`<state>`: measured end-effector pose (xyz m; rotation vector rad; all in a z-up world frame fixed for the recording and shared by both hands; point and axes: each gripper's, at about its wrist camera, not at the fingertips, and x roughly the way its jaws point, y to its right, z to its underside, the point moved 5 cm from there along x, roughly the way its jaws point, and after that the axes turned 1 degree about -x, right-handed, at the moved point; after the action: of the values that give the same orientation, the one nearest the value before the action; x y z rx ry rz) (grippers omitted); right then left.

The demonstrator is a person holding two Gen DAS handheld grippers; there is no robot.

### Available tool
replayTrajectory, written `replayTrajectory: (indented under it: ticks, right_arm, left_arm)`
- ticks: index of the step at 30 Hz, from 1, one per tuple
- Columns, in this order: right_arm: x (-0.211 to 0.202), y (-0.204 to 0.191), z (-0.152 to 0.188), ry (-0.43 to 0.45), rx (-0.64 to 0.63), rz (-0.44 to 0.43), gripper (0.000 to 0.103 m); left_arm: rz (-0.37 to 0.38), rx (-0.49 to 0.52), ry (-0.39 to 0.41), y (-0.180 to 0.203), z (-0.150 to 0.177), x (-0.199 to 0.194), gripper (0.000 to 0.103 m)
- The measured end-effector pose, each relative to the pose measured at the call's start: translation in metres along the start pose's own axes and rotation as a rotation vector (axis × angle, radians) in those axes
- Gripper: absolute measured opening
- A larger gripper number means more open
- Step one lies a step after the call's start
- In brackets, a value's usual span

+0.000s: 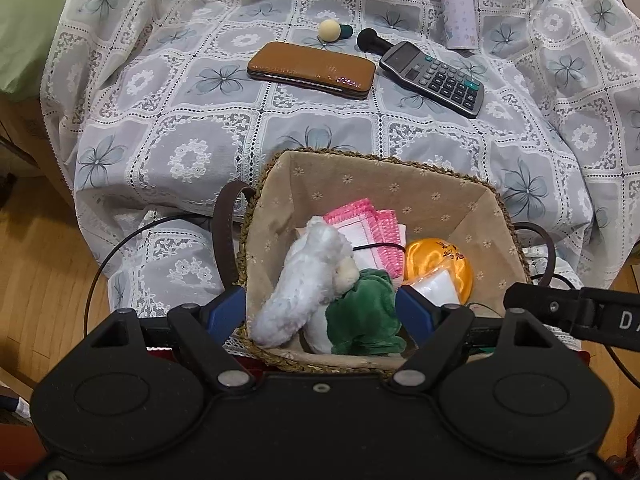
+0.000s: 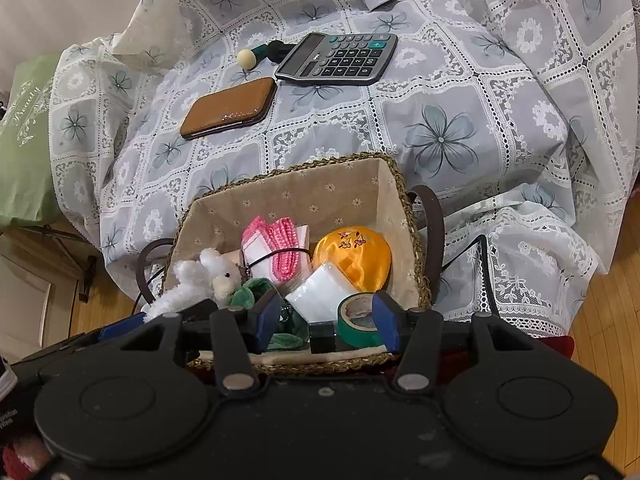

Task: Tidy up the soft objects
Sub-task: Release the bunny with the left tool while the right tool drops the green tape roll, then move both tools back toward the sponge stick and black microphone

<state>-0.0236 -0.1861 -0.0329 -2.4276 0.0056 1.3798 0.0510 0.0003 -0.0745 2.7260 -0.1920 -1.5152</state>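
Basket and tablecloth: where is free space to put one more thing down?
The tablecloth is bare between the brown case and the basket. Inside the basket, only the back by the pink cloth is free; the front is crowded around the plush toy.

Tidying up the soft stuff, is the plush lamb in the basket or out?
In. The plush lamb lies inside the basket, leaning on its near rim beside the pink cloth.
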Motion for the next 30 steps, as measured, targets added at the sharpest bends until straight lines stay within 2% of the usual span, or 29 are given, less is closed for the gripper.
replayTrajectory:
  ticks: [8, 18, 30]
  right_arm:
    - [0.005, -0.002, -0.004, -0.006, -0.033, 0.012, 0.053]
    - [0.021, -0.004, -0.021, -0.048, -0.034, 0.008, 0.054]
    - [0.046, 0.0, -0.057, -0.098, -0.014, 0.027, 0.054]
  left_arm:
    - [-0.024, 0.028, 0.007, 0.001, -0.005, 0.002, 0.078]
    - [-0.034, 0.045, -0.021, 0.001, -0.018, 0.013, 0.078]
    - [-0.02, 0.046, -0.033, -0.002, -0.058, 0.022, 0.082]
